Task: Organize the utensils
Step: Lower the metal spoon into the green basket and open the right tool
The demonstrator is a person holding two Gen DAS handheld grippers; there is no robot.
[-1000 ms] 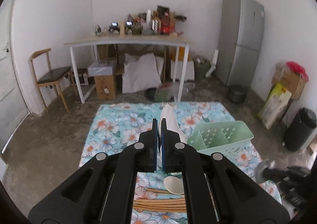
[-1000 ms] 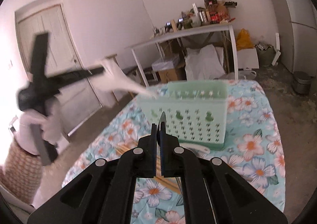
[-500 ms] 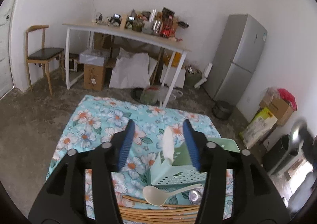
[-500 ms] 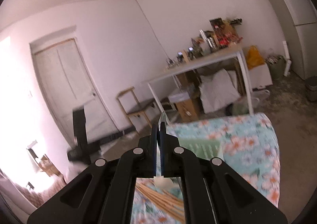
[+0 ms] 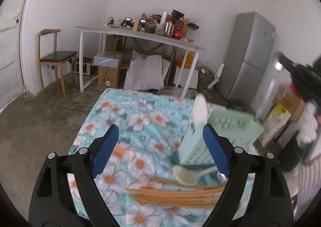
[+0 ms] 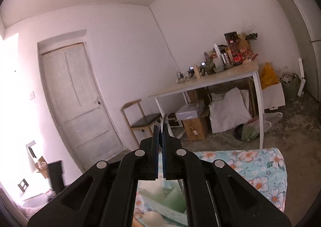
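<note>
Left wrist: left gripper (image 5: 158,142) opening, nothing between; right gripper (image 6: 160,126) clamped on metal utensil (image 6: 165,119).

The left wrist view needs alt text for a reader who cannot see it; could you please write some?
The open, empty left tool, its jaws opening, hangs over a floral tablecloth. Ahead stands a green utensil basket with a white spoon upright in it; another white spoon lies across wooden chopsticks.
</note>
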